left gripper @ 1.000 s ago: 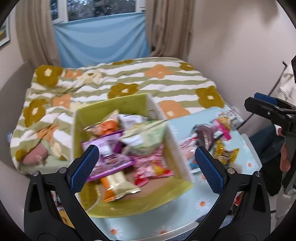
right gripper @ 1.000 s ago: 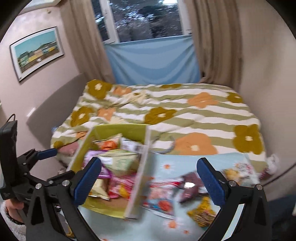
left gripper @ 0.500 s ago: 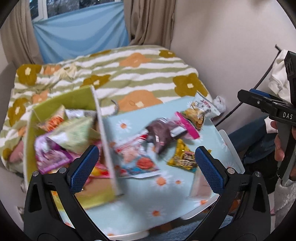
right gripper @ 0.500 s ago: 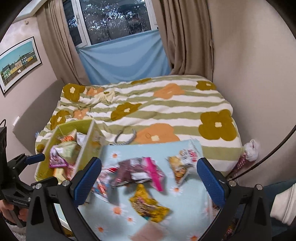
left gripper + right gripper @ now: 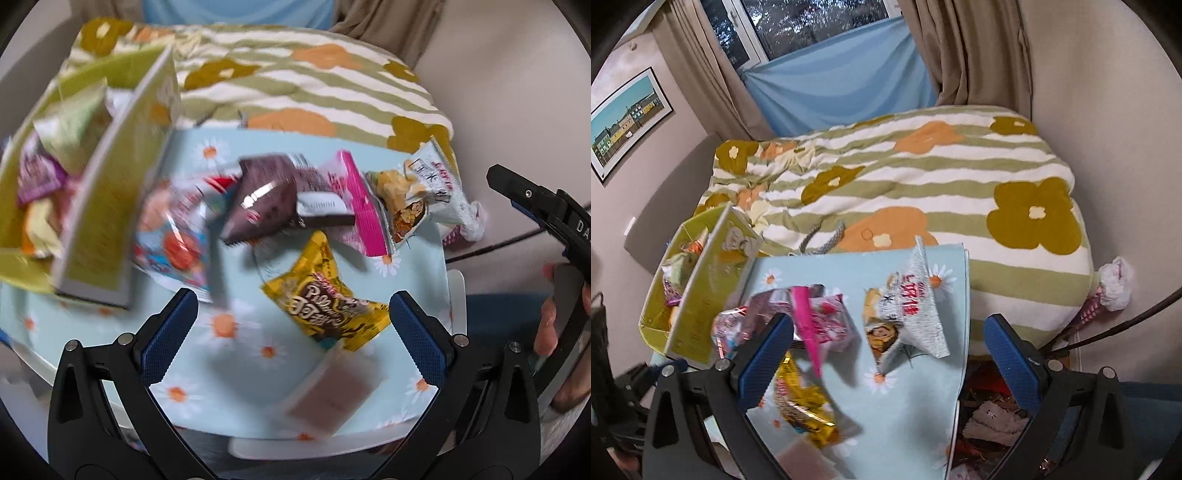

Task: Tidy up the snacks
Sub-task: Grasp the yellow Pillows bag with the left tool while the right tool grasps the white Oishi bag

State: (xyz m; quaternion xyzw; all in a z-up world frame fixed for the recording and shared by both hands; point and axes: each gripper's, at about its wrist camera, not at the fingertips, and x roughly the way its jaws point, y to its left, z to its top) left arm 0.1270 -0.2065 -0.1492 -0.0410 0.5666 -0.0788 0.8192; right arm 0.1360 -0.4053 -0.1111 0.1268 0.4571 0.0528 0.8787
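Snacks: loose packets lie scattered on a pale-blue daisy-print tabletop [image 5: 236, 354], ahead of both claws.
Left gripper [image 5: 293, 319]: blue-padded jaws spread wide, holding nothing, hovering above the tabletop's near part.
Right gripper [image 5: 888, 350]: blue-padded jaws likewise spread wide and empty, held above the tabletop's right half.
Yellow foil chocolate-snack packet [image 5: 327, 304]: flat on the cloth, just ahead of the left claw and between its fingers; in the right wrist view it sits beside that claw's left finger [image 5: 803, 398].
Dark brown glossy packet [image 5: 264, 199]: farther ahead of the left claw, resting partly on a pink flat box [image 5: 354, 206].
White-and-silver crinkled chip bag [image 5: 910, 310]: directly ahead of the right claw, between its fingers, next to the pink box [image 5: 823, 321]; from the left claw it lies ahead and to the right [image 5: 417, 192].
Blue-and-red printed packet [image 5: 177, 236]: ahead-left of the left claw, touching the box wall.
Yellow-green cardboard box [image 5: 110, 206]: far left of both claws, on the tabletop's left end, already holding several packets; details blurred.
Brownish flat packet [image 5: 332, 395]: nearest the left claw, beneath its right finger, too blurred to identify.
Backdrop: bed with green-striped flower-print quilt [image 5: 923, 177] beyond the tabletop.
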